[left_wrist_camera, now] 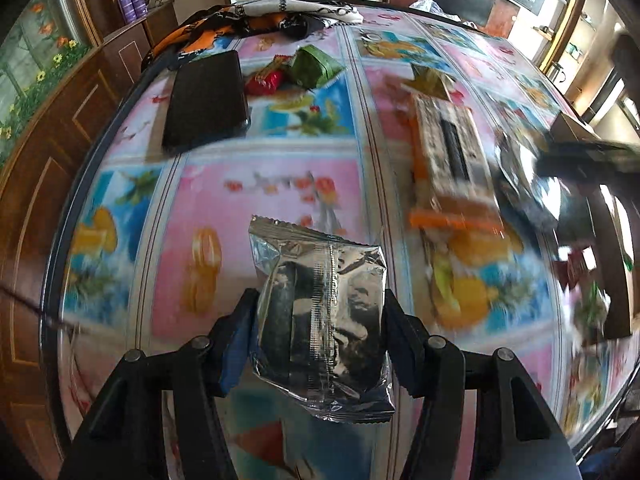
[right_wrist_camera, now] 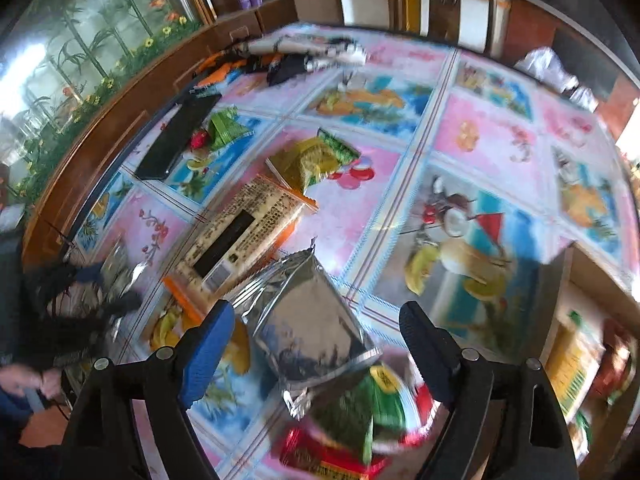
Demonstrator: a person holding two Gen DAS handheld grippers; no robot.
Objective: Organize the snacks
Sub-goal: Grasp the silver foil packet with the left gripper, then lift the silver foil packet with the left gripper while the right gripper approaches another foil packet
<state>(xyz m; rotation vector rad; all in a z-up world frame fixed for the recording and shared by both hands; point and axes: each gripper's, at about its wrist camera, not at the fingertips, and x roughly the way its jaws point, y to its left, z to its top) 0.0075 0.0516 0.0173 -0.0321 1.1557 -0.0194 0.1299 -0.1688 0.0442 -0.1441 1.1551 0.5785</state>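
The left gripper (left_wrist_camera: 320, 320) has its pads against the two sides of a silver foil snack packet (left_wrist_camera: 320, 320), jaws about half closed and pinching it above the table (left_wrist_camera: 280, 184), which wears a bright fruit-print cover. The right gripper (right_wrist_camera: 316, 344) stands wide with nothing in its grip; a second silver packet (right_wrist_camera: 308, 320) lies on the cover between its fingers, untouched, and a green and red packet (right_wrist_camera: 360, 412) sits just below it. A long printed packet with orange ends (right_wrist_camera: 244, 232) and a yellow-green packet (right_wrist_camera: 308, 160) lie toward the table's middle, while a black flat case (left_wrist_camera: 208, 100) rests near the far left edge. The step in hand looks like sorting: one packet is carried, the other awaits pickup. Next, the carried packet needs placing with its like, and the right jaws must close squarely on the foil.
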